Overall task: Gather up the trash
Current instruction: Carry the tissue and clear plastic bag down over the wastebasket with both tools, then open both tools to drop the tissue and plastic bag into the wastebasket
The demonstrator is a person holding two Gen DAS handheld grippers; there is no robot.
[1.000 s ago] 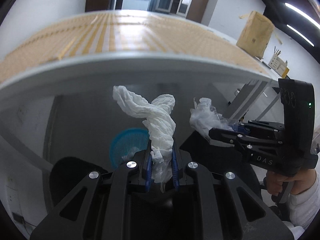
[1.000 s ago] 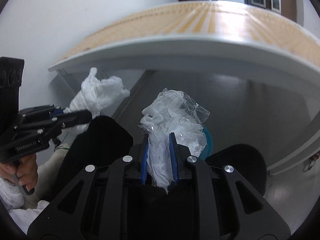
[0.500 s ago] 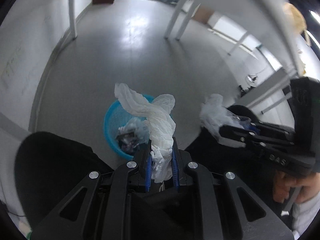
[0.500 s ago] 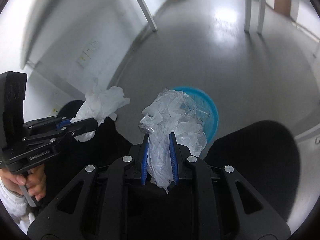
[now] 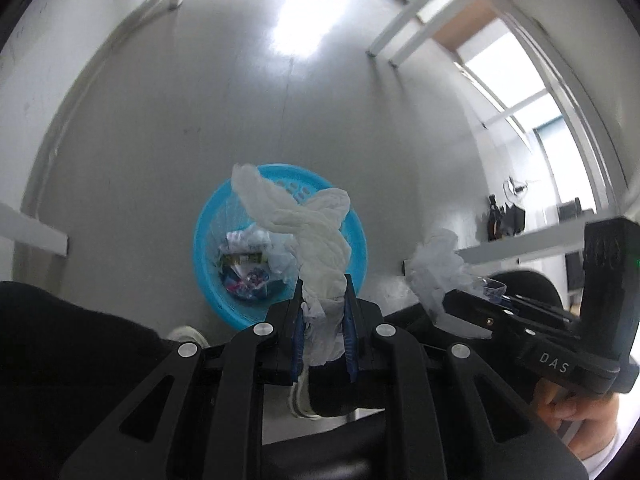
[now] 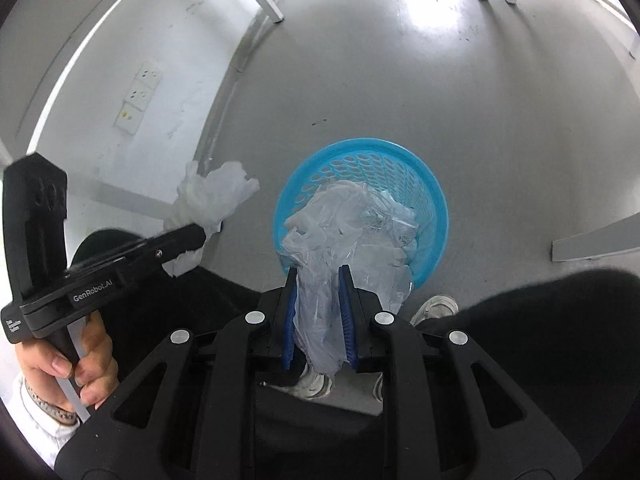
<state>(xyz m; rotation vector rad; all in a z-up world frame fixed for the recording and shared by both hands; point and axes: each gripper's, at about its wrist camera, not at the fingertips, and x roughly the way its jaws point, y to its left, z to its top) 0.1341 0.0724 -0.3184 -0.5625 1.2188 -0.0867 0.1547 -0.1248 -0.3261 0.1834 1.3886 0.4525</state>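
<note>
I am at the drop-off step: the blue basket [image 5: 280, 240] stands on the grey floor [image 5: 200, 100] below both tools, already holding wrappers. My left gripper [image 5: 323, 312] is clamped on a twisted white tissue [image 5: 316, 232]; my right gripper [image 6: 318, 312] is clamped on a crumpled clear plastic bag [image 6: 352, 236]. Next, I judge, I must centre each load over the basket's rim and then part the fingers.

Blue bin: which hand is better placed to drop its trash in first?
Probably the right. From its own camera, the plastic bag in the right gripper sits over the blue bin, while the left gripper and its tissue are off beside it.
</note>
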